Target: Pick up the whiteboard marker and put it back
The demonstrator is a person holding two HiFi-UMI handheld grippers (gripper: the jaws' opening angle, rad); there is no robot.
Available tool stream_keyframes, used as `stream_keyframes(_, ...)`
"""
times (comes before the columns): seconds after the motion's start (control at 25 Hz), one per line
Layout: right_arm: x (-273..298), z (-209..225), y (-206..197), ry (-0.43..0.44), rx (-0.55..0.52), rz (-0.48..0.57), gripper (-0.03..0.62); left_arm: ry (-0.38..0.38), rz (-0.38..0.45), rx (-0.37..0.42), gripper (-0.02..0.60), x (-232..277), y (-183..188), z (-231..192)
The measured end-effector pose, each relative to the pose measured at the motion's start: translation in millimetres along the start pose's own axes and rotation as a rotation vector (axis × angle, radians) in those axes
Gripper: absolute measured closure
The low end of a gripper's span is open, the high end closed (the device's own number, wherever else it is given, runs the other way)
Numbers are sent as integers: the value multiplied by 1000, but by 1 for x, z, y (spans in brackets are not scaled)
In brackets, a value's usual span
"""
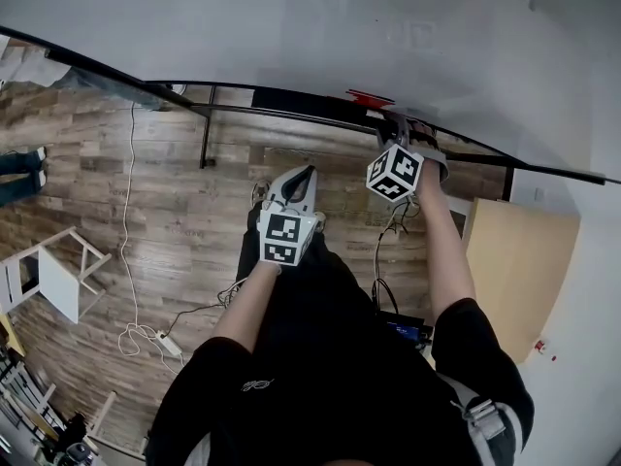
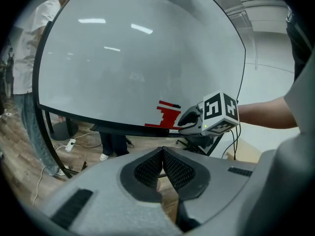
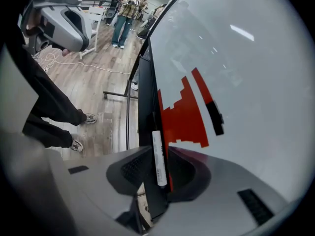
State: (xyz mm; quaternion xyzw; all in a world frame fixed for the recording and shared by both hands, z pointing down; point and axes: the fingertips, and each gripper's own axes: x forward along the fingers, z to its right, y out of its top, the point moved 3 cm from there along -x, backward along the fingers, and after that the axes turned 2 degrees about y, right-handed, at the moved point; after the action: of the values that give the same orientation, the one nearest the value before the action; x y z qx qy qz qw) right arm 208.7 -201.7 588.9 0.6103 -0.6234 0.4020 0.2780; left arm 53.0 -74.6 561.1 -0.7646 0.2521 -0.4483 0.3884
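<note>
There is one whiteboard [image 1: 291,37]. There is one white whiteboard marker [image 3: 158,156]. There is one red stepped shape [image 3: 184,117] on the board. There are two grippers: the left gripper [image 2: 162,154] and the right gripper [image 3: 158,151]. One white power strip [image 1: 167,345] is at the lower left of the head view.

White marker [image 3: 158,157] lies lengthwise on the black ledge [image 3: 145,107].
</note>
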Motion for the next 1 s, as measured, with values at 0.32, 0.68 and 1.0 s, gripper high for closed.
stream_keyframes(0.32,16,-2,0,33,-32,-54,496,-6,-5,-3,577,1,-1,-6)
stream_keyframes(0.68,23,1,0,27,-58,-68,497,-36,-4,8,577,6,4,-1)
stream_keyframes(1.0,25,-1,-2,35,-106,-115,501,-44,-16,10,577,9,0,2)
